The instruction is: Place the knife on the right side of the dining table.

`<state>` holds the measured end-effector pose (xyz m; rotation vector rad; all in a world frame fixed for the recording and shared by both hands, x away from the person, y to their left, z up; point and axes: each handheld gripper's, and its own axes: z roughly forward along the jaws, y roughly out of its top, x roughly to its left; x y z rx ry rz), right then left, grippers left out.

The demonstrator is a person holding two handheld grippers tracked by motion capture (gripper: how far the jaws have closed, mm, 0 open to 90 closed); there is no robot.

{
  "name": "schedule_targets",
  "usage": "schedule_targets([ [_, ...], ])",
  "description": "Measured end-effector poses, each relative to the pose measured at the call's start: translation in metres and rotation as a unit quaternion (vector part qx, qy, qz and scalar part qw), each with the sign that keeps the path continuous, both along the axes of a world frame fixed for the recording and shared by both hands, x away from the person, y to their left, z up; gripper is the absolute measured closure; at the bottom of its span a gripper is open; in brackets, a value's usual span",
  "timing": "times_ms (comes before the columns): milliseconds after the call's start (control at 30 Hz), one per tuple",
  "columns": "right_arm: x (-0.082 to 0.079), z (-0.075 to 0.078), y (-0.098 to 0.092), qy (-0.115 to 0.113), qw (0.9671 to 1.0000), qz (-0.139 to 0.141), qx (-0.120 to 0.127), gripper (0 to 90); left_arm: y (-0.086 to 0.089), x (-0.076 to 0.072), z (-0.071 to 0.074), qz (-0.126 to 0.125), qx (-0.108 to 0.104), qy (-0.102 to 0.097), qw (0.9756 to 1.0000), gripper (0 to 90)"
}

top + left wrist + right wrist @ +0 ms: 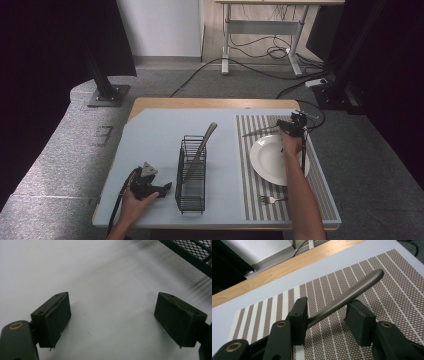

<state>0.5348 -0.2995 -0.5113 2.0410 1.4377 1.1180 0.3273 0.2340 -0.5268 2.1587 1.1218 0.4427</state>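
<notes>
On the worktop (150, 135) there is one striped placemat (247, 150), one white plate (267, 160), one fork (272, 199), one black wire caddy (191, 175) and two long utensils: one leaning in the caddy (202, 147), the other a grey utensil (260, 131) at the right gripper (292, 125). The placemat covers the right part of the worktop; the plate sits on it towards the right edge and the fork lies near its front edge.

In the right gripper view, the grey utensil's handle (352, 292) passes between the jaws above the placemat's far end; the jaws are parted and neither pad visibly presses on it.

The left gripper (150, 187) rests near the front left corner, just left of the caddy, jaws spread wide with nothing between them.
</notes>
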Motion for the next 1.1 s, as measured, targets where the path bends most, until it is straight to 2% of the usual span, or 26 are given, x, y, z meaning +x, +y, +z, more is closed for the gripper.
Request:
schedule_targets([
  [267,0.0,0.001,0.001,0.019,0.9997,0.001,-0.015,48.8,0.0,0.0,0.0,0.0,0.0,0.0,1.0,13.1],
  [567,-0.003,0.002,0.001,0.03,0.9993,0.006,-0.019,44.6,0.0,0.0,0.0,0.0,0.0,0.0,1.0,13.1],
  [667,-0.004,0.004,0.001,0.027,0.9995,0.006,-0.014,43.7,0.0,0.0,0.0,0.0,0.0,0.0,1.0,13.0],
  [833,-0.008,0.015,-0.006,-0.001,0.9999,0.008,-0.011,42.9,0.0,0.0,0.0,0.0,0.0,0.0,1.0,13.1],
  [900,-0.008,0.021,-0.009,-0.006,0.9997,0.017,-0.019,41.6,0.0,0.0,0.0,0.0,0.0,0.0,1.0,13.0],
  [1000,-0.006,0.03,-0.016,0.003,0.9985,0.037,-0.04,40.2,0.0,0.0,0.0,0.0,0.0,0.0,1.0,13.0],
  [1033,-0.006,0.03,-0.016,0.003,0.9985,0.037,-0.04,40.2,0.0,0.0,0.0,0.0,0.0,0.0,1.0,13.0],
  [1067,-0.003,0.036,-0.022,0.015,0.9965,0.052,-0.063,38.9,0.0,0.0,0.0,0.0,0.0,0.0,1.0,13.0],
  [1100,-0.003,0.036,-0.022,0.015,0.9965,0.052,-0.063,38.9,0.0,0.0,0.0,0.0,0.0,0.0,1.0,13.0],
])
